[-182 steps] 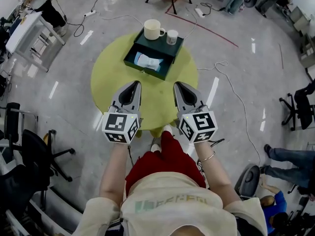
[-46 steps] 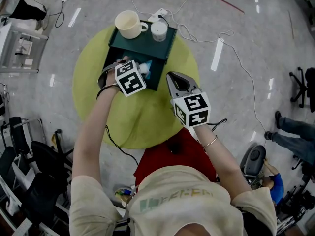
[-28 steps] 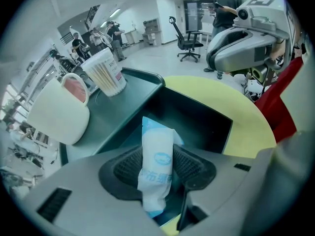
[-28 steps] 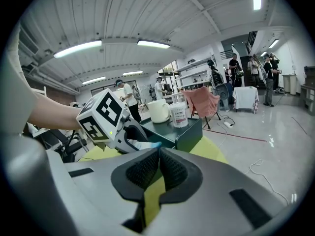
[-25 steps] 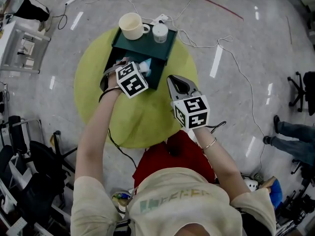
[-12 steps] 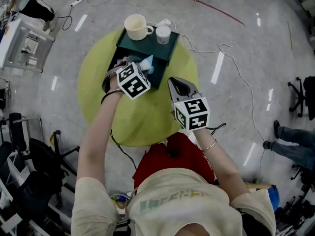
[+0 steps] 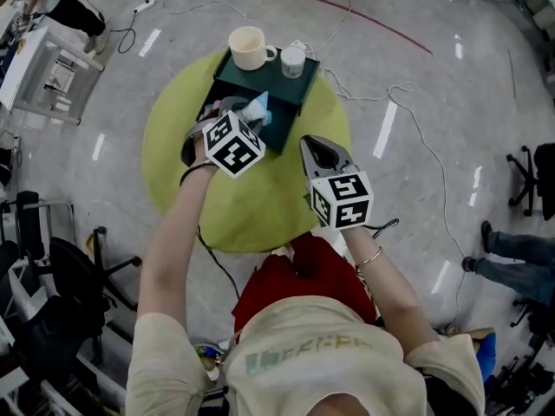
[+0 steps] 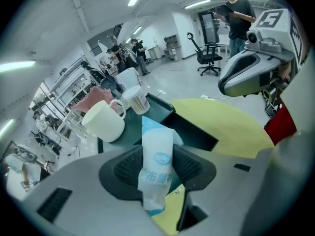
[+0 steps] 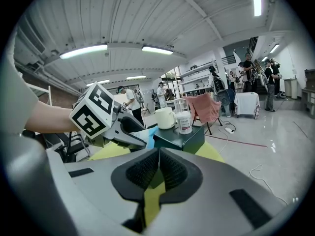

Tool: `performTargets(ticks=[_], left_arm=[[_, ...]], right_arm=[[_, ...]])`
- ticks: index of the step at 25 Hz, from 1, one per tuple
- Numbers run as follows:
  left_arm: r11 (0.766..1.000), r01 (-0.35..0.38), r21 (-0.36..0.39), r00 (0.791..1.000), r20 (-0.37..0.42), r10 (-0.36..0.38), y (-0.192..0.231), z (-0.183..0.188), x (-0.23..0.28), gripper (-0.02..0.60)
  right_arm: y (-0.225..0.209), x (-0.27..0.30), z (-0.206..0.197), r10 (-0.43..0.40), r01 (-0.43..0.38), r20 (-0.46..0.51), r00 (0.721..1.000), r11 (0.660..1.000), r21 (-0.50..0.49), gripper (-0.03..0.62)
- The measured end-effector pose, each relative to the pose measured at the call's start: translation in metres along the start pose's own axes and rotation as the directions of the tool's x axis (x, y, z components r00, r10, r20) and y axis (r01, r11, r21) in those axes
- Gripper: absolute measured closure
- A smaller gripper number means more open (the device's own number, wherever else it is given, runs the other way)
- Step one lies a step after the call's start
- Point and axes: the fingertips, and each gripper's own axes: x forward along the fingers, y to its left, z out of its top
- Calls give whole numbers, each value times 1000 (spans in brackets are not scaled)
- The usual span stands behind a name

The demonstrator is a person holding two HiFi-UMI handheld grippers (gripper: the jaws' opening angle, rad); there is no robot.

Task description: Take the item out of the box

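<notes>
The left hand-held gripper (image 8: pixel 157 167) is clenched on a white-and-blue tissue packet (image 8: pixel 156 154), holding it upright just above the open drawer of the dark green box (image 7: pixel 279 85). A cream mug (image 7: pixel 248 48) and a small white jar (image 7: pixel 293 61) stand on the box. The right hand-held gripper (image 9: pixel 156 173) hangs over the round yellow-green surface (image 7: pixel 251 206), jaws pressed together on nothing.

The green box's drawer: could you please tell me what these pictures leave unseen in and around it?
- Drawer inside: head view, covered by the left gripper and the packet it clamps; left gripper view, packet and jaws block part.
- Jar label: too small in every view.
- Box open side: right gripper view, behind the left gripper.
</notes>
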Motion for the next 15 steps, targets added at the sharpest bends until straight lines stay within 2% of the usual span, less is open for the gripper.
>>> performTargets(ticks=[4, 8, 15], left_arm=[[998, -55, -38, 998, 24, 56, 3, 2, -17, 383], [989, -83, -119, 995, 53, 90, 4, -2, -34, 383], [951, -104, -290, 983, 115, 143, 7, -7, -68, 383]], right_arm=[[5, -7, 3, 8, -8, 9, 1000, 1000, -3, 557], [15, -12, 4, 20, -20, 19, 1000, 1000, -11, 557], [30, -20, 13, 36, -35, 41, 998, 999, -33, 557]])
